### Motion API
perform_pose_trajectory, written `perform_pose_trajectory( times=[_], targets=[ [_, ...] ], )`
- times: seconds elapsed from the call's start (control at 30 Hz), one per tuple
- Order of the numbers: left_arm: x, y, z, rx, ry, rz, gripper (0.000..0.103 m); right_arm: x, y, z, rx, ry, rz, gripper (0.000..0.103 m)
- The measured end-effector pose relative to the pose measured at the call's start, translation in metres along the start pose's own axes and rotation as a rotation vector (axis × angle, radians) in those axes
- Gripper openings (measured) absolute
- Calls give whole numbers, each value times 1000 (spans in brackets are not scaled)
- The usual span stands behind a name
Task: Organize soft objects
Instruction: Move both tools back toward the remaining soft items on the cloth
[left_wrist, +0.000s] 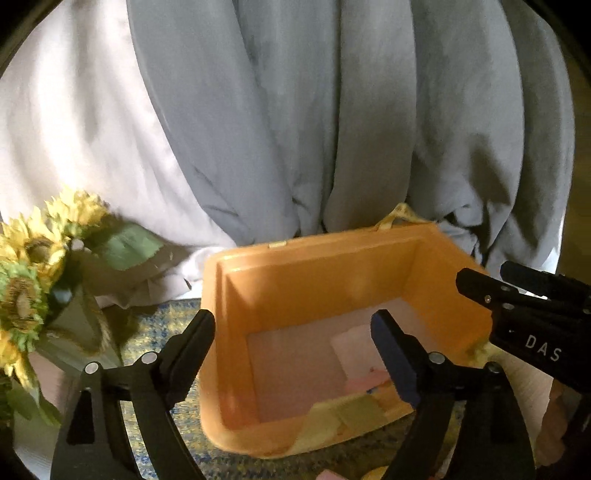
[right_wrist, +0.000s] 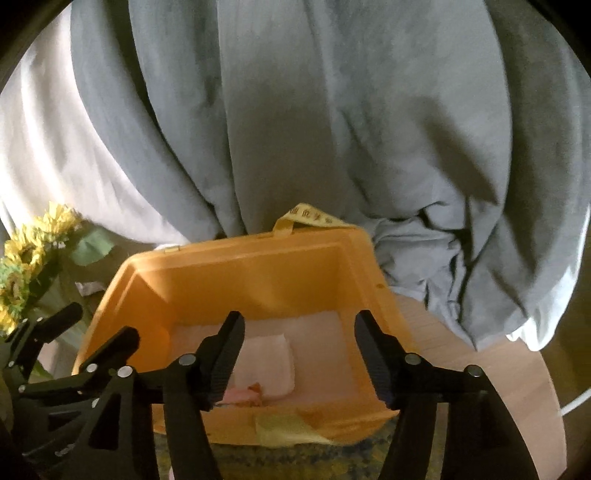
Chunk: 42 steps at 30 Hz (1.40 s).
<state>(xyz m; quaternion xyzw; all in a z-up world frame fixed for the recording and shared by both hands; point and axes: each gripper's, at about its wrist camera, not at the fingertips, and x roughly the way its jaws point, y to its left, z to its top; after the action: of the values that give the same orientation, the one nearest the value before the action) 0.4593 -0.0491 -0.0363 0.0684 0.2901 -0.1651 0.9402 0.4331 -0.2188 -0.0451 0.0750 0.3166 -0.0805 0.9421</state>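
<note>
An orange plastic bin (left_wrist: 325, 266) stands open on a patterned mat; it also shows in the right wrist view (right_wrist: 240, 273). Inside lie a white folded cloth (right_wrist: 269, 358), a pink soft item (right_wrist: 240, 395) and a yellow cloth (left_wrist: 347, 413) draped over the near rim (right_wrist: 288, 428). My left gripper (left_wrist: 295, 343) is open and empty, above the bin's near left side. My right gripper (right_wrist: 299, 343) is open and empty above the bin's middle; it shows at the right edge of the left wrist view (left_wrist: 517, 310).
A grey blanket (left_wrist: 332, 110) and a white sheet (left_wrist: 74, 129) hang behind the bin. Artificial sunflowers (left_wrist: 33, 266) in a vase stand left of it. A wooden table surface (right_wrist: 480, 362) lies to the right. A yellow strap (right_wrist: 310, 218) sticks up at the bin's far rim.
</note>
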Motion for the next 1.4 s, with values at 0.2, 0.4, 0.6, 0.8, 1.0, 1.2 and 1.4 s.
perform_pose_trajectory(
  times=[0.2, 0.4, 0.6, 0.8, 1.0, 1.2, 1.4],
  targets=[
    [-45, -4, 1, 4, -88, -10, 90, -45, -3, 0, 9, -84, -16, 72],
    [-84, -11, -4, 17, -136, -29, 92, -92, -8, -7, 10, -181, -59, 78],
    [-117, -21, -19, 54, -168, -29, 92, -133, -16, -21, 6, -251, -105, 84],
    [-145, -30, -37, 39, -165, -29, 93, -164, -23, -44, 15, -276, -145, 88],
    [-168, -36, -58, 28, -155, -19, 93, -187, -29, -67, 44, -274, -166, 88],
    [-188, -39, -78, 45, -154, 0, 93, -204, -28, -89, 73, -264, -171, 88],
    [-204, -43, -98, 91, -199, 32, 97, -220, -24, -112, 99, -256, -205, 88]
  ],
)
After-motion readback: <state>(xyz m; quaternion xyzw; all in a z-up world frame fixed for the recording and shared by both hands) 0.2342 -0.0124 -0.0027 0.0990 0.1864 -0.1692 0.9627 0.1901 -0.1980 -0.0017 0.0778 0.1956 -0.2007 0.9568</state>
